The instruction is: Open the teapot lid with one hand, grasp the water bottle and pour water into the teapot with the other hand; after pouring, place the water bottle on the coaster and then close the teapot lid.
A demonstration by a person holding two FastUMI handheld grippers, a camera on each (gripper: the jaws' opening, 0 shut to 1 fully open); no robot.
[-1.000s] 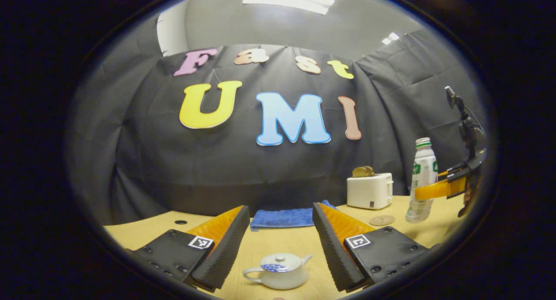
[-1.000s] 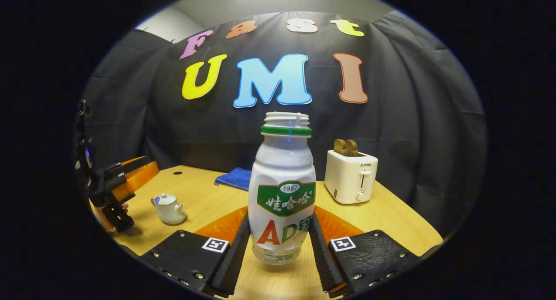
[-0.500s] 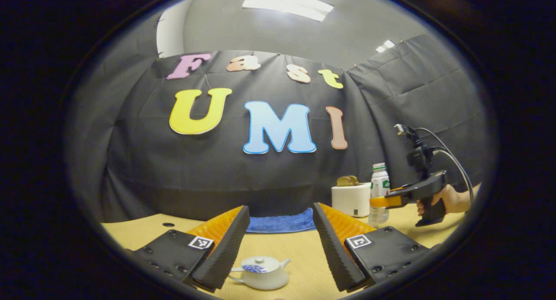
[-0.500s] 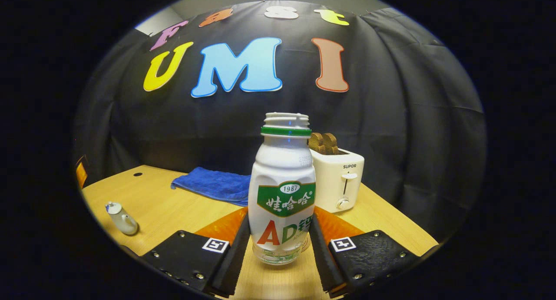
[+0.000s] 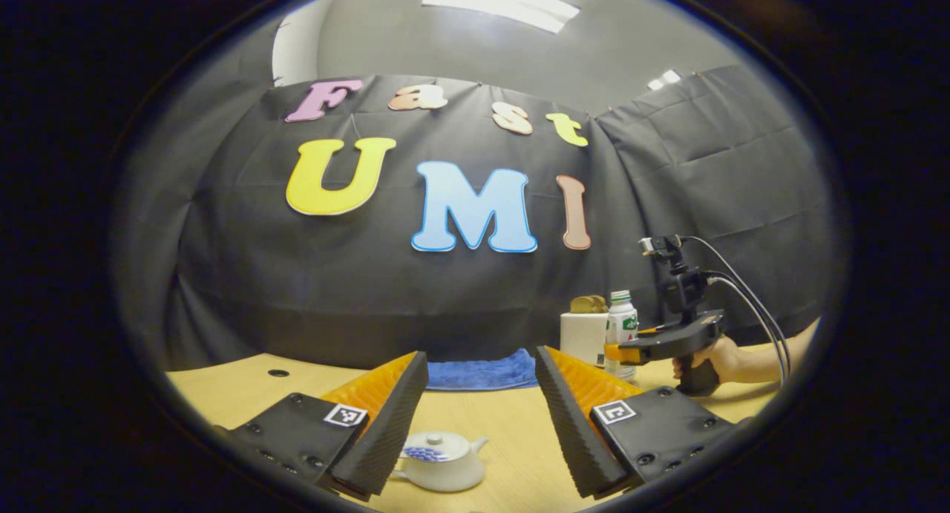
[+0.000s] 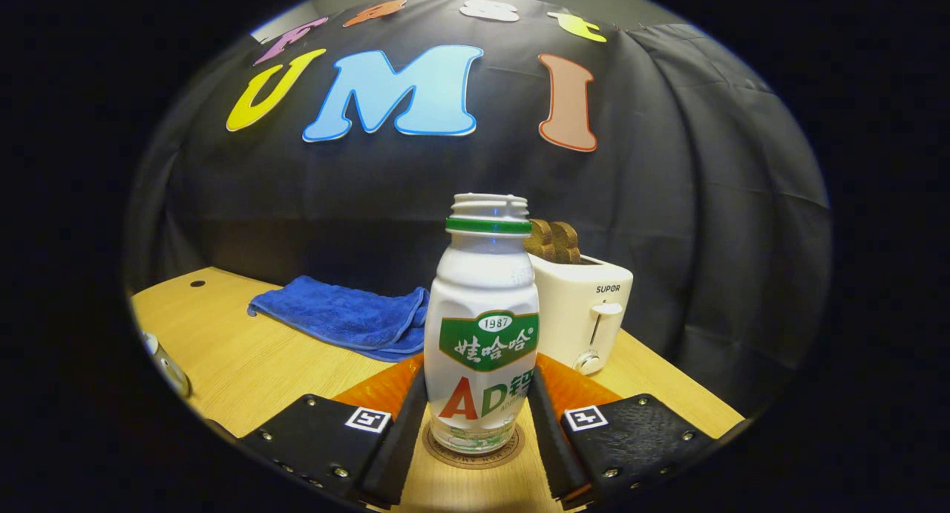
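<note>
A light wooden table (image 6: 245, 364) is carrying everything. A blue cloth (image 6: 341, 318) is lying crumpled toward the back, near the wall, and a white toaster (image 6: 586, 305) is standing just beside it. A round coaster (image 6: 475, 455) is lying at the near side, with the water bottle (image 6: 482, 335) standing upright over it. In the left gripper view a white teapot (image 5: 439, 461) is sitting with its lid on, well apart from the toaster
</note>
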